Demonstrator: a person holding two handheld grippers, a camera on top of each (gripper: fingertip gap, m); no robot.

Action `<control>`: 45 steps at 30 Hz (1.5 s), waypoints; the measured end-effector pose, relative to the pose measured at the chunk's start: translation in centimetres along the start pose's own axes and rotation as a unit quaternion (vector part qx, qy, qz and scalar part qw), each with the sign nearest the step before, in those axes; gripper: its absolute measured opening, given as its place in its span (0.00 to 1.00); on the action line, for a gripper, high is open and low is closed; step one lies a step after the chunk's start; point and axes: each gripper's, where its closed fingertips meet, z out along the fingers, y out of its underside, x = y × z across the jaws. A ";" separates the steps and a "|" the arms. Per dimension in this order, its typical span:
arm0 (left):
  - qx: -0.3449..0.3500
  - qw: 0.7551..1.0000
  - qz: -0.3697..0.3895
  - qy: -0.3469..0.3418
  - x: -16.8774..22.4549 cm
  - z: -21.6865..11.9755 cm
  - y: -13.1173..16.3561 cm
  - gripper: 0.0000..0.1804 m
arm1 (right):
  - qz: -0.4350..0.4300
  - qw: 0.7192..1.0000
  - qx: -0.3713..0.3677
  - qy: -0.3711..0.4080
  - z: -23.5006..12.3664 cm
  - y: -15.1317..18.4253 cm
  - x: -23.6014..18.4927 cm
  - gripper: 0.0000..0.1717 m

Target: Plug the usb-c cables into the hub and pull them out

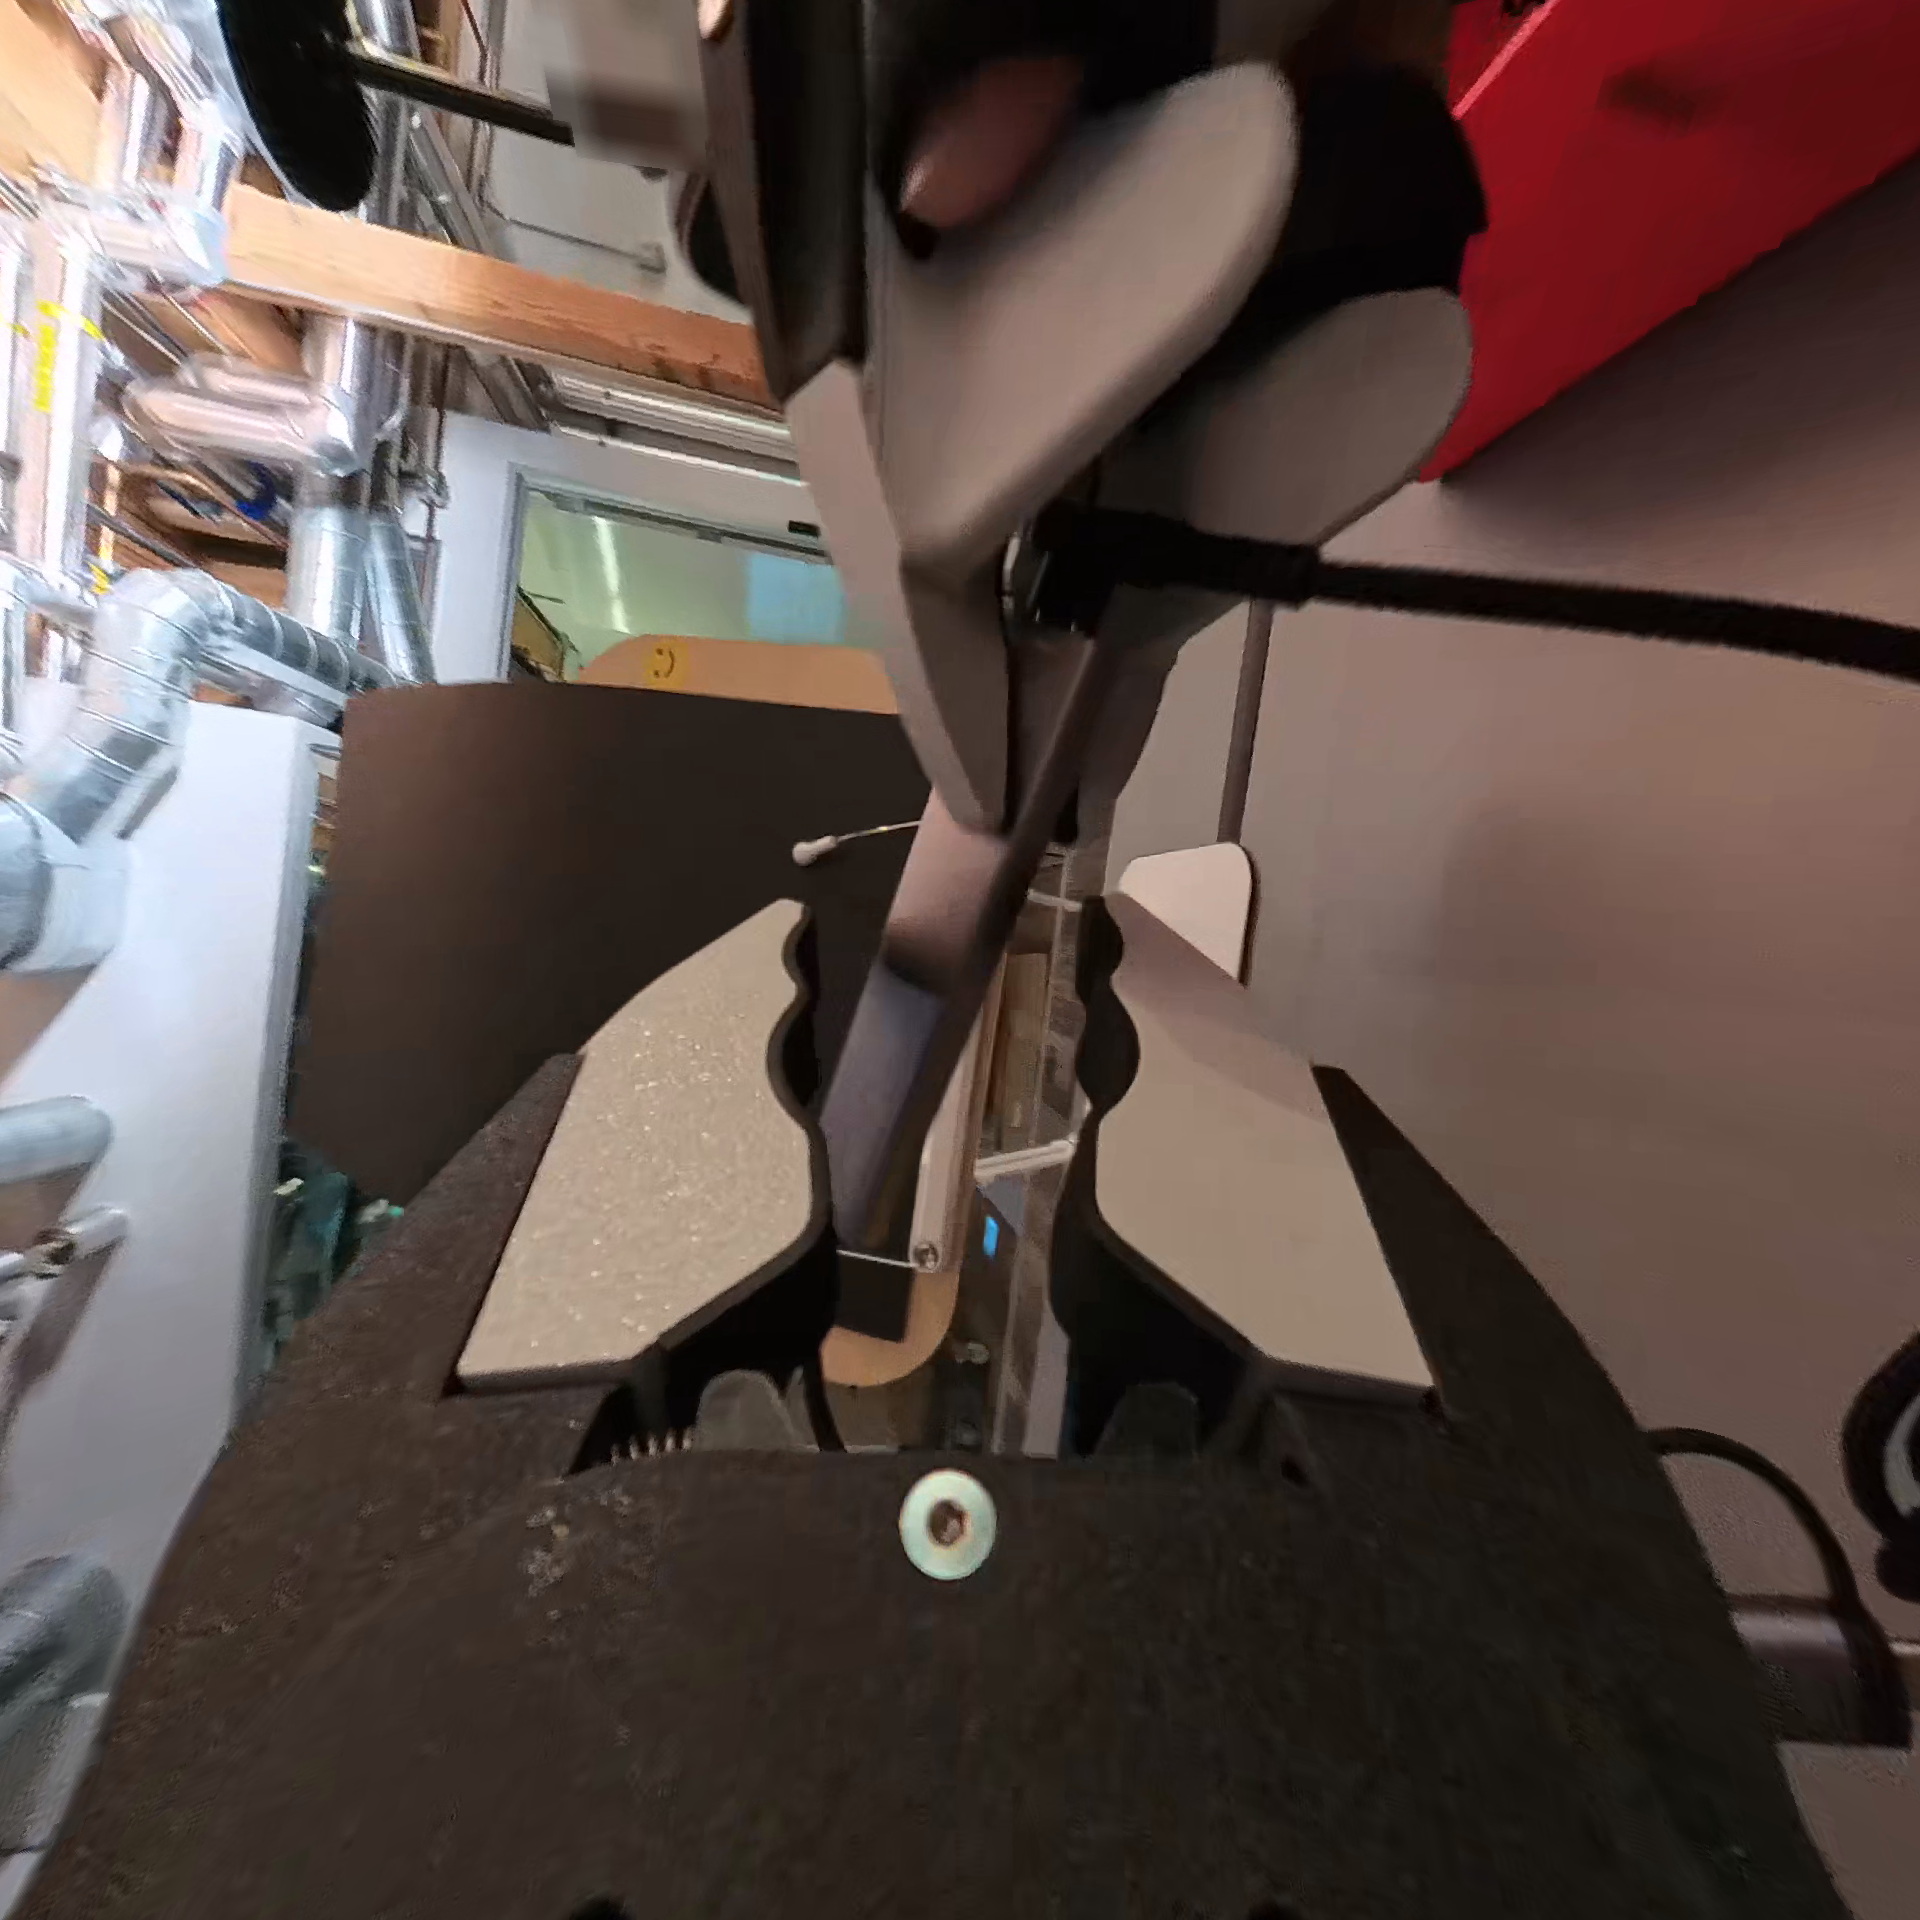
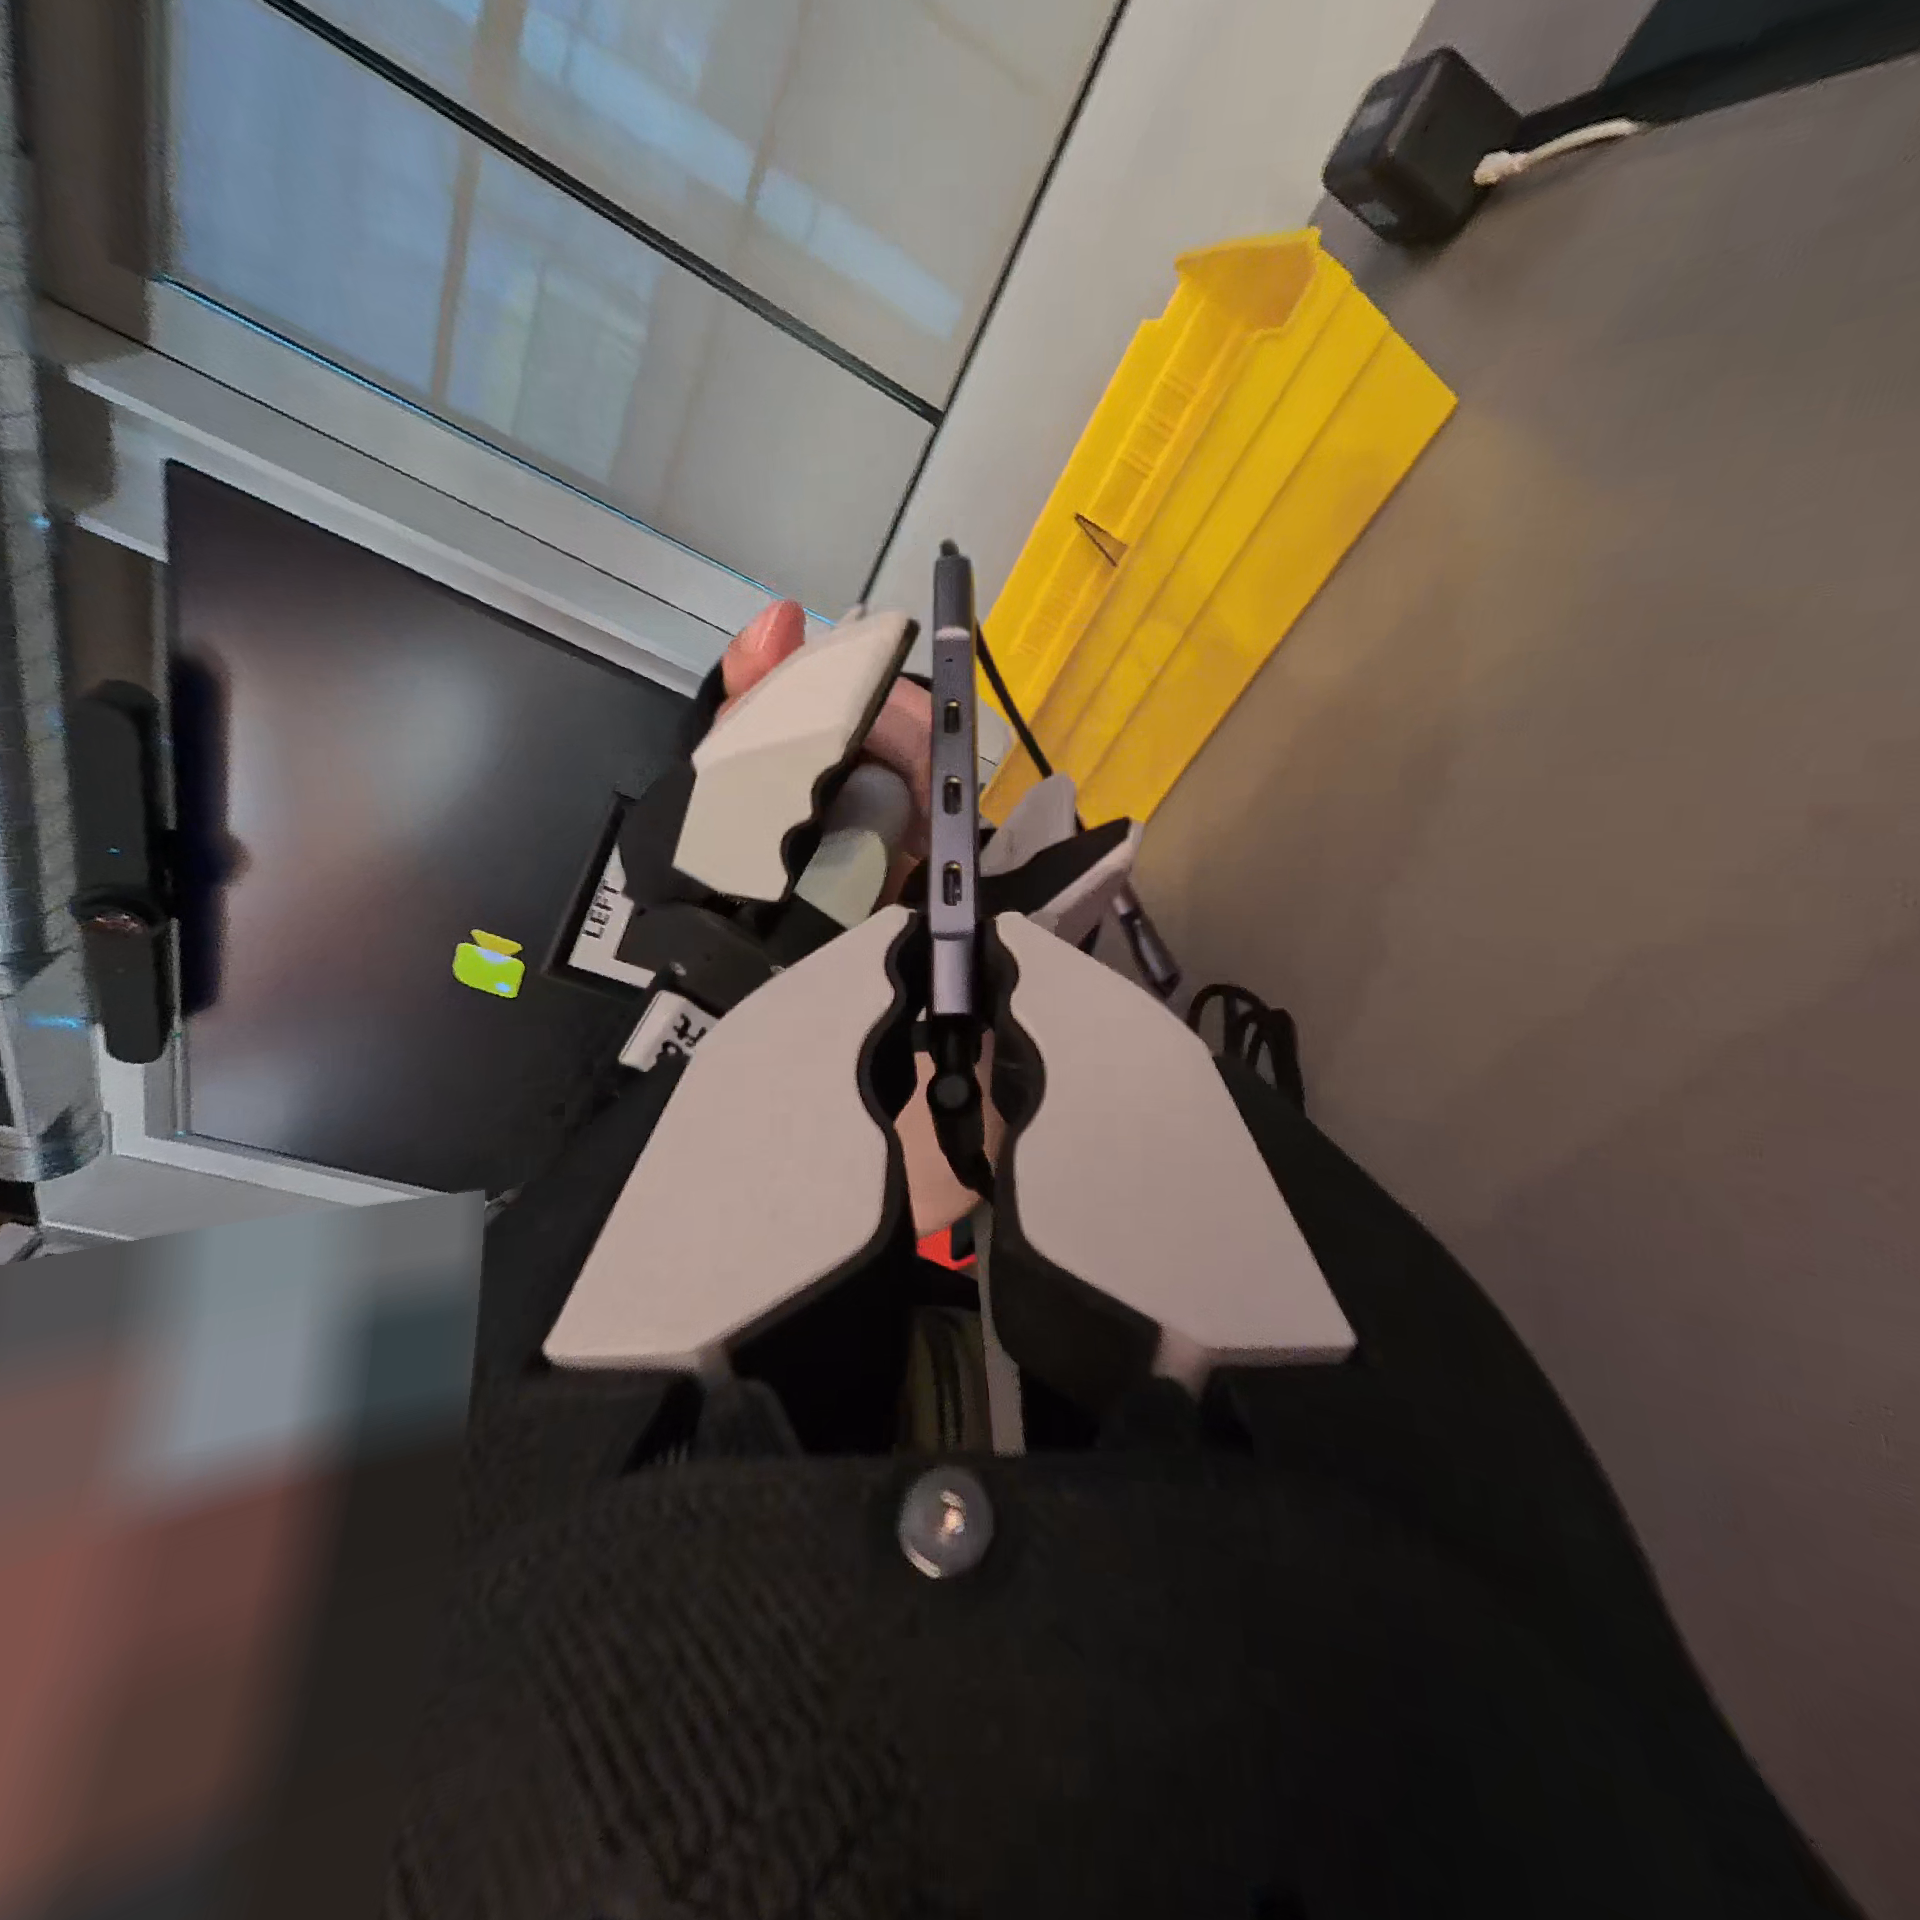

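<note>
- Grey-violet metal, thin and slab-shaped, the hub (image 2: 953,821) stands on edge with three oval ports in a row along its narrow side; the right hand-held gripper (image 2: 954,971) pinches its near end, both black wavy-edged pads pressed against its flat faces.
- Pale matte plates cover the fingers (image 2: 769,1143), backed by coarse black printed plastic.
- Black braided cable (image 2: 961,1117) leaves the hub's near end and runs back between the fingers.
- Left hand-held gripper (image 1: 945,977) is spread wide; the hub (image 1: 914,1049) hangs slanted in the gap, its right pad clear of it, contact at the left pad unclear.
- Only the left view shows the red block (image 1: 1662,208), the dark panel (image 1: 582,883) and shiny ducts (image 1: 156,644); there the right hand-held gripper crowds the top.
- Only the right view shows the ribbed yellow holder (image 2: 1226,540), a black cube (image 2: 1418,145) and coiled cables (image 2: 1247,1029) on the smooth grey worktop (image 2: 1610,935).
</note>
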 end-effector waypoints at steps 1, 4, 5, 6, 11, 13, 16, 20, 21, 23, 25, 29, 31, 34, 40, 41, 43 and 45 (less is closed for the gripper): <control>0.000 1.000 0.013 -0.007 0.2 0.2 -0.1 0.24 | 0.002 1.000 -0.010 0.008 0.3 0.3 0.1 0.05; -0.019 0.998 0.053 -0.029 0.6 0.8 0.2 0.10 | 0.005 0.999 -0.034 0.015 1.2 1.3 0.2 0.05; -0.020 0.998 0.055 -0.031 0.7 1.0 0.3 0.09 | 0.008 0.999 -0.035 0.019 1.3 1.3 0.2 0.05; -0.019 0.998 0.043 -0.034 0.7 1.1 0.3 0.09 | 0.007 0.999 -0.032 0.024 1.3 1.2 0.3 0.05; -0.009 0.998 -0.061 -0.020 -0.1 0.9 0.6 0.08 | -0.030 1.000 0.001 -0.006 -0.3 -0.2 -1.8 0.11; 0.005 0.995 -0.098 0.004 -0.2 0.5 1.0 0.08 | -0.083 0.996 0.018 -0.012 -2.1 -1.1 -3.9 0.11; 0.034 0.985 -0.154 0.074 0.8 -0.2 0.9 0.08 | -0.268 0.957 0.096 -0.054 -5.3 -2.5 -10.0 0.10; 0.094 0.963 -0.193 0.165 2.0 -1.9 -0.4 0.08 | -0.610 0.777 0.144 0.055 -6.3 -0.8 -13.0 0.16; 0.108 0.956 -0.201 0.185 2.2 -2.4 -0.7 0.08 | -0.678 0.717 0.134 0.090 -5.9 0.0 -12.7 0.15; 0.124 0.950 -0.205 0.197 2.1 -3.2 -0.9 0.08 | -0.775 0.608 0.078 0.156 -4.5 1.4 -11.1 0.14; 0.134 0.944 -0.202 0.224 2.4 -4.1 -1.1 0.08 | -0.815 0.543 0.019 0.202 -2.6 2.2 -9.4 0.14; 0.137 0.937 -0.192 0.257 3.0 -5.2 -1.0 0.08 | -0.854 0.458 -0.072 0.235 0.9 4.2 -7.0 0.17; 0.125 0.938 -0.183 0.268 3.5 -5.3 -0.8 0.08 | -0.858 0.434 -0.109 0.252 1.8 4.8 -6.1 0.15; 0.116 0.939 -0.171 0.276 3.9 -5.3 -0.7 0.08 | -0.862 0.408 -0.126 0.272 2.5 5.0 -5.7 0.12; 0.109 0.933 -0.160 0.303 4.9 -5.5 -1.0 0.08 | -0.862 0.371 -0.164 0.306 2.6 5.1 -4.9 0.07; 0.107 0.932 -0.162 0.305 5.0 -5.5 -0.9 0.08 | -0.857 0.374 -0.173 0.309 2.6 5.2 -4.7 0.06; 0.113 0.932 -0.169 0.301 4.8 -5.4 -1.1 0.07 | -0.843 0.393 -0.181 0.319 2.4 5.0 -4.7 0.06; 0.120 0.936 -0.178 0.278 4.1 -5.1 -1.3 0.07 | -0.841 0.396 -0.174 0.324 2.4 4.8 -5.0 0.05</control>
